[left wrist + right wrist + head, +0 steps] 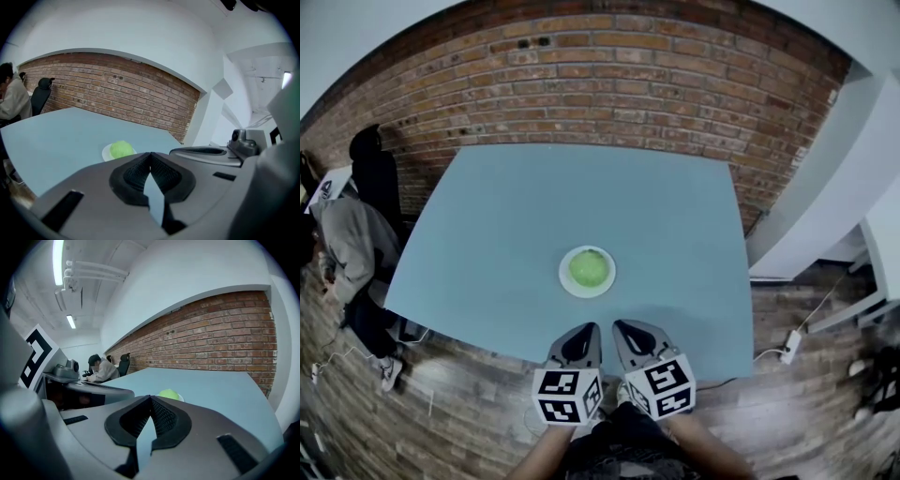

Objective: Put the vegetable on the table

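A green, round vegetable sat on a small white plate near the middle of a pale blue counter, a little toward its near edge. The vegetable rested on the plate and filled most of it, with only a white rim showing around it.

Both grippers hung side by side just off the near edge of the counter, over the wooden floor, and pointed toward the plate. The left gripper had its jaws closed together, tips touching, with nothing between them. The right gripper was closed in the same way and also empty. Neither touched the plate or the vegetable; both were well short of them. Each gripper view showed the vegetable beyond the closed jaw tips.

A brick wall ran behind the far edge of the counter. At the left a person in a light top sat beside a dark chair. White furniture stood at the right, and a power strip lay on the floor near it.
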Demonstrator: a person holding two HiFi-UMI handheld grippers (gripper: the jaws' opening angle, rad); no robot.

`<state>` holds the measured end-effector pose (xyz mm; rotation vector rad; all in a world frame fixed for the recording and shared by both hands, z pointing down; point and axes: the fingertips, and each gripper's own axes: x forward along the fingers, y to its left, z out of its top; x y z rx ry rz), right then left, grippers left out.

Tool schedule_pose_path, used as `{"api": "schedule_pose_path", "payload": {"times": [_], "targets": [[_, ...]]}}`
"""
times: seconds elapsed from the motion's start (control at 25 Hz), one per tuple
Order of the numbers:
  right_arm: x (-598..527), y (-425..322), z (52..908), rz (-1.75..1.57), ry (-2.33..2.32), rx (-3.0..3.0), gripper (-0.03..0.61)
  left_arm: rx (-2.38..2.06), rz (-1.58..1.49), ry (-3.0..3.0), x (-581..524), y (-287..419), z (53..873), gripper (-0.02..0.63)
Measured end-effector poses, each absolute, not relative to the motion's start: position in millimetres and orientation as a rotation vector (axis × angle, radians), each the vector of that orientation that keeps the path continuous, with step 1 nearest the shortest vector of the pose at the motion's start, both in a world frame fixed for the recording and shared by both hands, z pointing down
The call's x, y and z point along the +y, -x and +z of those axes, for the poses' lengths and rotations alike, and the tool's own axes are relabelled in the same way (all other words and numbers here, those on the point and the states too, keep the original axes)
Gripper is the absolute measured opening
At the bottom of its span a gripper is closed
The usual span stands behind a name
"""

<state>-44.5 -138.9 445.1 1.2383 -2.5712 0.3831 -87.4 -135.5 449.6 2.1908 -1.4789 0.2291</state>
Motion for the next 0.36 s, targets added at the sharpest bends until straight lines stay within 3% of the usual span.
{"api": "schedule_pose_path", "payload": {"times": [0.36], "targets": [[-129.9,36.8,440.8,0.369,-1.261,-2.559,0.009,-1.433,0.226,-2.228,-127.2,70.5,445.2,0.003]]}}
